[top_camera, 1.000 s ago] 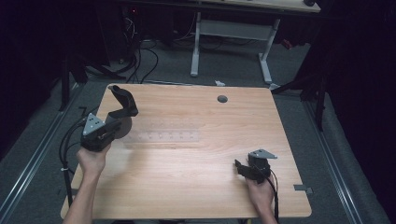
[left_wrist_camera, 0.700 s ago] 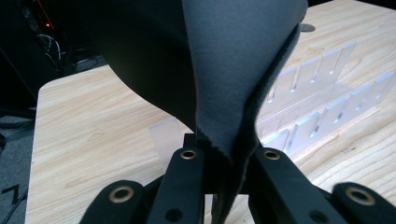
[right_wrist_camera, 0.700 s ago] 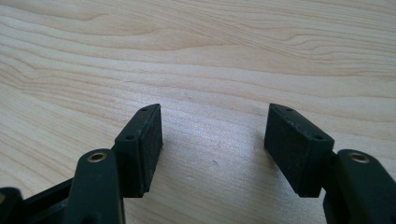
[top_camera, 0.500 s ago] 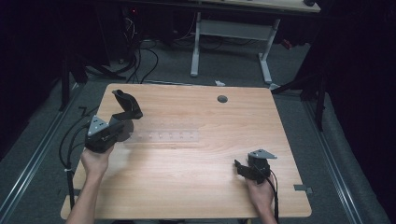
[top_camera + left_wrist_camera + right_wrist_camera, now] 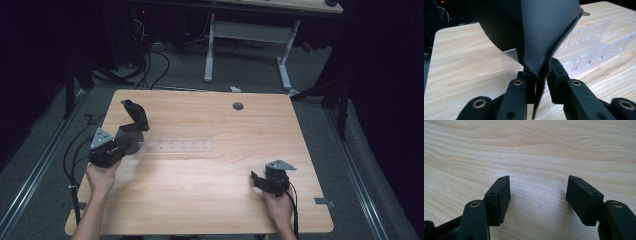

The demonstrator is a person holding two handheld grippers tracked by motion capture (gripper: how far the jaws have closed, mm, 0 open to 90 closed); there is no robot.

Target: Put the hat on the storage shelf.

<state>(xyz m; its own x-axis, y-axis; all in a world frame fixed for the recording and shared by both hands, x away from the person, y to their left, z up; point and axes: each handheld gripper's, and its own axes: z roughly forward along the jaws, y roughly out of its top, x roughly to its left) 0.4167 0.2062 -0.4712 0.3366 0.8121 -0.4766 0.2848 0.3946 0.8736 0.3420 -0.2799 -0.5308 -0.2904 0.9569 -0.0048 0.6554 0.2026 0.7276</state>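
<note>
My left gripper [image 5: 129, 136] is over the left part of the wooden table [image 5: 210, 200], shut on a thin black sheet [image 5: 135, 113] that stands up and away from its jaws. In the left gripper view the black sheet [image 5: 541, 32] is pinched between the jaws of this gripper [image 5: 540, 73]. Just beyond them lies a clear slotted rack [image 5: 589, 47] with a small clear plate [image 5: 509, 63] upright at its near end. The rack [image 5: 177, 146] lies flat mid-table, its left end by the left gripper. My right gripper [image 5: 256, 179] rests near the front right, open and holding nothing [image 5: 538, 192].
A round dark grommet [image 5: 238, 105] is set in the tabletop near the far edge. A grey tab [image 5: 325, 201] sticks out at the table's front right edge. Behind the table stand a white-legged desk [image 5: 247, 35] and floor cables [image 5: 150, 60].
The left gripper has drifted slightly down and toward the person with the black sheet still in it. The right gripper has not moved.
</note>
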